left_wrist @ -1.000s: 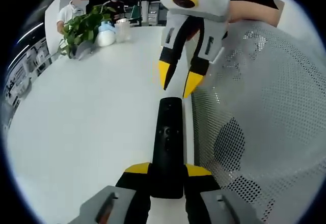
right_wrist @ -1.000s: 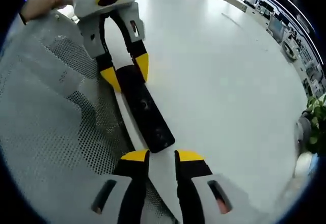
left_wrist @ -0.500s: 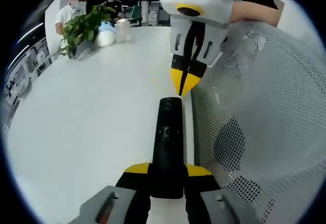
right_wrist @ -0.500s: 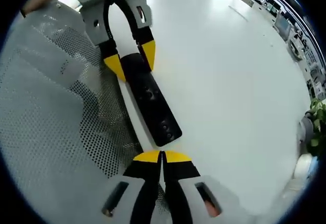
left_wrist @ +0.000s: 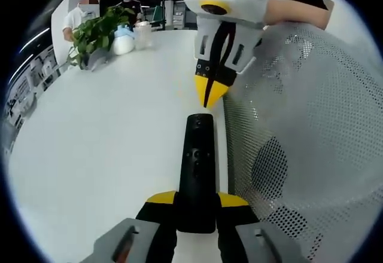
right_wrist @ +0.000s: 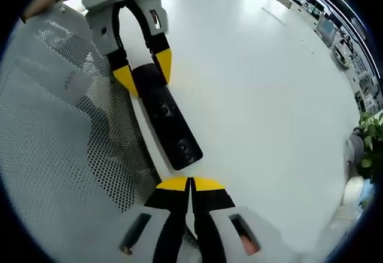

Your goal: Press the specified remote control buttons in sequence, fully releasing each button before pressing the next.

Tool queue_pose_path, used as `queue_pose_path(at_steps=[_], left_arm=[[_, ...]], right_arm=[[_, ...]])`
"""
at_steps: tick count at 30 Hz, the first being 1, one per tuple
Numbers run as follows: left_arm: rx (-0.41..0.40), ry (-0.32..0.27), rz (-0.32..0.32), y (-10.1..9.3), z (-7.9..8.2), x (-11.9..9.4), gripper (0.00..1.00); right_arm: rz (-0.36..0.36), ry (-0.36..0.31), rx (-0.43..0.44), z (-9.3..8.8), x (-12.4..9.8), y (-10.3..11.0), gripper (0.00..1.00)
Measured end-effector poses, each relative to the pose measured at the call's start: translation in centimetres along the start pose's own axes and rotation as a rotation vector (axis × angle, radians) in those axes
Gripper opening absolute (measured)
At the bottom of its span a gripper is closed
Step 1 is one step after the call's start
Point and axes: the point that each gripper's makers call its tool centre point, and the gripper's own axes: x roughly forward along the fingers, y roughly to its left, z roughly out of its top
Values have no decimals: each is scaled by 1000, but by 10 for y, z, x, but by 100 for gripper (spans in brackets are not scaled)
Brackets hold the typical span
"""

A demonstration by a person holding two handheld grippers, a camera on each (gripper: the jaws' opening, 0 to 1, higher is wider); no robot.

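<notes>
While the black remote lies flat on the white worktop, right along the edge of a white perforated mesh sheet, the left tongs are clamped on its near end, one yellow-tipped jaw on each long side. In the right gripper view the same remote runs away from the camera, with the left tongs straddling its far end. The right tongs have their jaws brought together into a single yellow point, holding nothing, just off the free end of the remote; in the left gripper view that point hangs just beyond the remote's far tip, not yet over any button.

As a judgement, the remote looks light, rigid and smooth-cased, so it could slide or pivot on the slick worktop under a push. Gripping it by the narrow sides at the button-free end, as the left tongs do, seems the sensible hold: it braces the body and leaves the small buttons near the middle open to the closed tip. The press should need only light downward force.

A potted plant and some bottles stand at the far side of the worktop.
</notes>
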Motion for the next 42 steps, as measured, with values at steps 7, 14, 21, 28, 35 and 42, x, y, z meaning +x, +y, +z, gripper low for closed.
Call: queue_pose_path(at_steps=[7,14,21,28,35,42], left_arm=[[10,2,-2,0,0,1,24],[18,5,-3,0,0,1,24],[22,8,-3,0,0,1,24],[27,12,0,-1,0,1,24],[29,13,0,-1,0,0,24],[30,15,1,-1,0,0,24]], right_arm=[[16,-53,22,11,0,1,0],[25,-104,3,20,2,3,0],[37,-104,2,22,7,5,0],[44,-93,19,21,7,6,0],[50,-14,-30,22,9,7,0],[60,94,-69,22,11,7,0]])
